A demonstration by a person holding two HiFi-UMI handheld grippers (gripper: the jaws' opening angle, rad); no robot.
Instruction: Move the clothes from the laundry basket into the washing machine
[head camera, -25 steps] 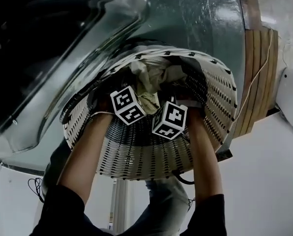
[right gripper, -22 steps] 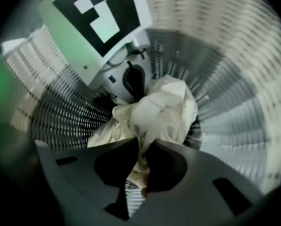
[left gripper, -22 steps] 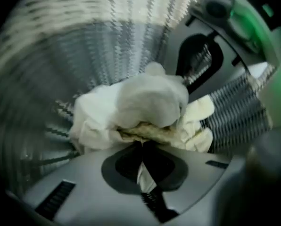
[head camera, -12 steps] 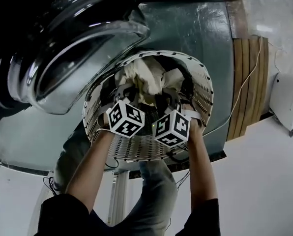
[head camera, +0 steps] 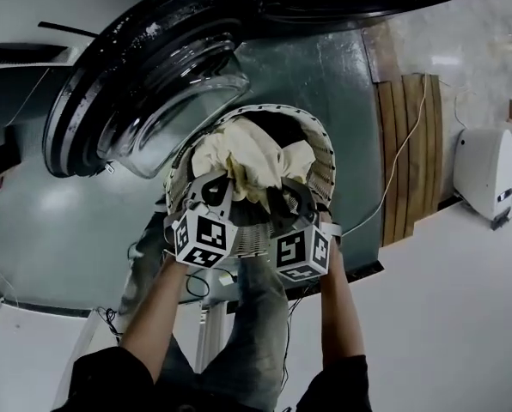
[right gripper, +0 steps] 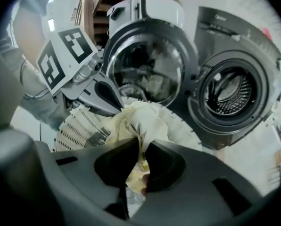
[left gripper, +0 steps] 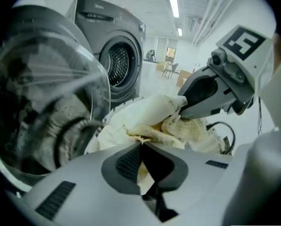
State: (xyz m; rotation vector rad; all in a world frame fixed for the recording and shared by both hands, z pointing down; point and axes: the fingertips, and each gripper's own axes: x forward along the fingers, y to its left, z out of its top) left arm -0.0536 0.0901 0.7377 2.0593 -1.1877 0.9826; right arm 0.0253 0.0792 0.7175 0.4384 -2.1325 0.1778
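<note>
Cream clothes bulge out of the white slotted laundry basket, which is below the washing machine's open round glass door. My left gripper is shut on a fold of the cream cloth at the pile's left. My right gripper is shut on another fold at its right. In the right gripper view, the washing machine's drum opening lies beyond the basket, and the left gripper bites the cloth beside mine. The left gripper view holds the right gripper and the washing machine.
Wooden planks lean against the dark wall at the right, with a thin cable running over them. A white appliance stands on the pale floor at the far right. The person's legs are below the basket.
Both grippers have risen with the cream cloth bunched between them. The basket looks smaller and further below, and more of the washing machine door has come into view.
</note>
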